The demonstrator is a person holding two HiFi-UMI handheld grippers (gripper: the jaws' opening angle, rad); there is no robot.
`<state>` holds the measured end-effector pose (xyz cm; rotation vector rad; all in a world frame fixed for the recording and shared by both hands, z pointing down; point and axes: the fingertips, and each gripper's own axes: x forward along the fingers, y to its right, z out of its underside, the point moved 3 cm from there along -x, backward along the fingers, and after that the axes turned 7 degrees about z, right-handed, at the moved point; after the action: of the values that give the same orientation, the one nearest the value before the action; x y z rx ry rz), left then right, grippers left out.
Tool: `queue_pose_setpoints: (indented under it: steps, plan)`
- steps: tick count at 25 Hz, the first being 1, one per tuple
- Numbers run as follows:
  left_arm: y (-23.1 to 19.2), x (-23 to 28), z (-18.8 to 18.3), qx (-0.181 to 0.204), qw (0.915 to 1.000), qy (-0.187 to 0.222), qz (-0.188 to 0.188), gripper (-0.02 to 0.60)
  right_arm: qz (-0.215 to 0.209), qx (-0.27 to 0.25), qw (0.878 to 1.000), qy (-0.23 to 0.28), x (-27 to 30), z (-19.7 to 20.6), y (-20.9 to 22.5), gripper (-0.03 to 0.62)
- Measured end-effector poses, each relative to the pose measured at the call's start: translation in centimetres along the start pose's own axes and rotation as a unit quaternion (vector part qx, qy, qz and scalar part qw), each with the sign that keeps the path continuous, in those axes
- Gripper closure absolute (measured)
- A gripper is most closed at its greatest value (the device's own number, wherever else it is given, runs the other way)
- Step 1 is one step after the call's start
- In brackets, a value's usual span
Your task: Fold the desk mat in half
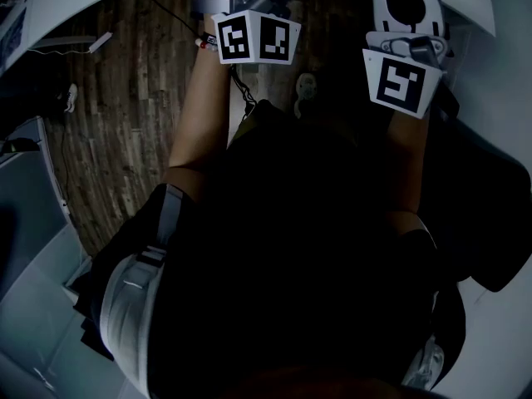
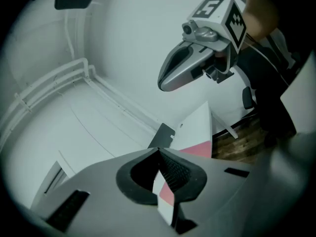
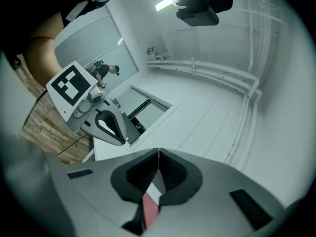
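No text, brand or number can be read.
Only black-and-white square code patterns show. They are printed on the left marker cube [image 1: 253, 38] and the right marker cube [image 1: 403, 81], and they form no letters or digits.

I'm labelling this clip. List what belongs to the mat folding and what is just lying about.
Part of the job:
desk mat, its edge pinched by both grippers
left gripper, shut on the mat
right gripper, shut on the mat

Just lying about:
wooden floor
white wall pipes
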<state>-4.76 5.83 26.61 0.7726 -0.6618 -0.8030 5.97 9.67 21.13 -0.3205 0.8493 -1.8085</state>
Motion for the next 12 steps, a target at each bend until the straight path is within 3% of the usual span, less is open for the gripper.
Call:
queue_pose_setpoints:
  steps: [12]
  plan:
    - [0.6, 7.5, -0.9, 0.022, 0.9991, -0.029, 0.021, 0.571, -0.022, 0.019, 0.999, 0.018, 4.2, 5.7, 3.2, 0.563]
